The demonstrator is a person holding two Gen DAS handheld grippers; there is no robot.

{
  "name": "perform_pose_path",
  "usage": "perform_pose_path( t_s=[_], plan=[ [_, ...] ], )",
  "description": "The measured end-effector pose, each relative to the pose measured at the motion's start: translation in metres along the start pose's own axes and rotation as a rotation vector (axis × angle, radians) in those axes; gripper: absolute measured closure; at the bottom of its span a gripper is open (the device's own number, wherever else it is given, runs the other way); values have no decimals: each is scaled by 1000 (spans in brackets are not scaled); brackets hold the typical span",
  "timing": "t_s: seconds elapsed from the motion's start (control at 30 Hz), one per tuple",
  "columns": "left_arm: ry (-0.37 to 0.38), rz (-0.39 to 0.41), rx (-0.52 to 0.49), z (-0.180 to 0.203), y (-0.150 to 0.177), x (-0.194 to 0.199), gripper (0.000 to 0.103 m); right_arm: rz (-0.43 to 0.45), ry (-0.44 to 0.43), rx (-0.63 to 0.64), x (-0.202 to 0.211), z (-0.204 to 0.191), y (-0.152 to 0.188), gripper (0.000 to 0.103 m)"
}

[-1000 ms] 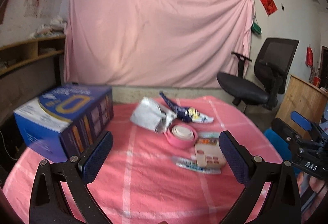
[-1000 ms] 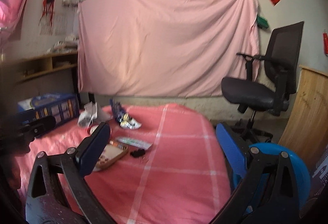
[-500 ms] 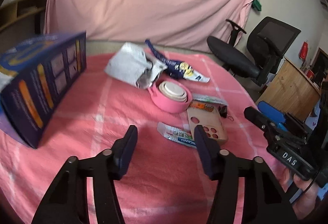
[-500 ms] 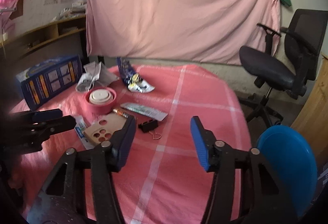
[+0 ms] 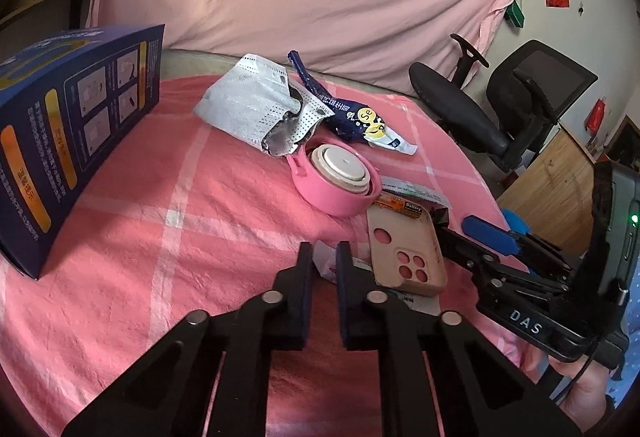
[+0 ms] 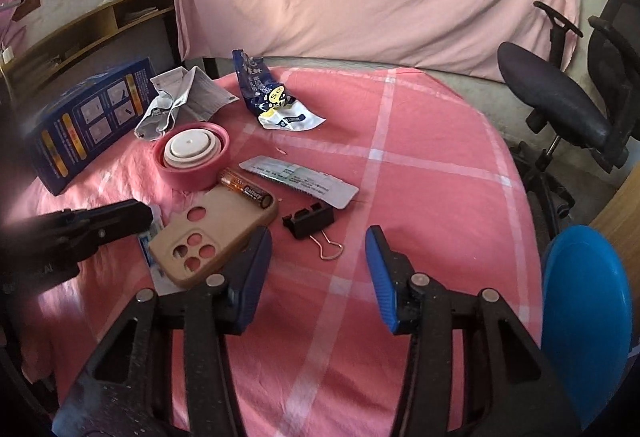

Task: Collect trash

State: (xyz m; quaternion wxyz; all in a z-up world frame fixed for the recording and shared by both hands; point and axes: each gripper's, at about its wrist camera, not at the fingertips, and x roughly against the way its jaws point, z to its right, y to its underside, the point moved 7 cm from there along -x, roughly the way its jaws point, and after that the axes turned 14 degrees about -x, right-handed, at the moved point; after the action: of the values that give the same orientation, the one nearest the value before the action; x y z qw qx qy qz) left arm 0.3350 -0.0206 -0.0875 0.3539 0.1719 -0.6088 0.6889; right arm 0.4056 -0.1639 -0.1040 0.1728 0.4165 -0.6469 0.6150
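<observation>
My left gripper [image 5: 323, 257] is nearly shut, its fingers pinching the end of a small white and blue wrapper [image 5: 326, 264] that lies partly under a tan phone case [image 5: 404, 251]. My right gripper [image 6: 318, 257] is open and empty above a black binder clip [image 6: 309, 221]. Other trash lies on the pink cloth: a crumpled white mask pack [image 5: 256, 109], a dark blue snack bag [image 5: 352, 117] and a flat white wrapper [image 6: 300, 179]. A blue bin [image 6: 586, 321] stands at the right of the table.
A pink collapsed cup [image 5: 336, 177], an orange battery [image 6: 247, 192] and a dark blue box [image 5: 68, 141] also sit on the table. A black office chair [image 5: 504, 105] stands beyond the table's right edge. A pink sheet hangs behind.
Both grippers moved forward and down toward the table. My left gripper closed from wide open onto the small wrapper's end. My right gripper stays open.
</observation>
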Motion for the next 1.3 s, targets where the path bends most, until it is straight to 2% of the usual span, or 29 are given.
perform_pose_path(
  t_s=[0.1, 0.2, 0.23, 0.37, 0.4, 0.6, 0.63, 0.67, 0.9, 1.07, 1.13, 1.2, 1.3],
  plan=[
    [3, 3, 4, 0, 0, 1, 101, -27, -6, -10, -6, 1, -1, 43],
    [4, 7, -4, 2, -2, 2, 103, -35, -14, -20, -7, 2, -1, 67],
    [2, 9, -4, 2, -2, 3, 103, -35, -17, -22, -6, 2, -1, 70],
    [0, 13, 13, 1, 0, 6, 103, -23, -27, -29, -2, 1, 0, 75],
    [-4, 15, 12, 1, 1, 8, 103, -16, -29, -29, 0, 1, 1, 80],
    [-36, 55, -16, 5, 1, 26, 103, 4, -43, -33, 8, 0, 6, 83],
    [-39, 61, -16, 4, 1, 29, 103, 10, -43, -33, 10, 0, 6, 89],
    [-42, 68, -15, 4, 1, 32, 103, 14, -44, -33, 11, -1, 7, 90],
    [-73, 126, -40, 8, -4, 54, 103, 58, -57, -39, 31, 1, 14, 90],
    [-112, 113, -50, 8, -3, 52, 103, 73, -54, -67, 34, 7, 14, 86],
    [-124, 104, -46, 5, -4, 48, 103, 46, -55, -79, 27, 9, 13, 68],
    [-132, 100, -43, 2, -6, 43, 103, 21, -64, -81, 21, 9, 12, 54],
    [-137, 90, -50, -4, -9, 34, 103, 10, -61, -71, 15, 5, 9, 52]
  ],
)
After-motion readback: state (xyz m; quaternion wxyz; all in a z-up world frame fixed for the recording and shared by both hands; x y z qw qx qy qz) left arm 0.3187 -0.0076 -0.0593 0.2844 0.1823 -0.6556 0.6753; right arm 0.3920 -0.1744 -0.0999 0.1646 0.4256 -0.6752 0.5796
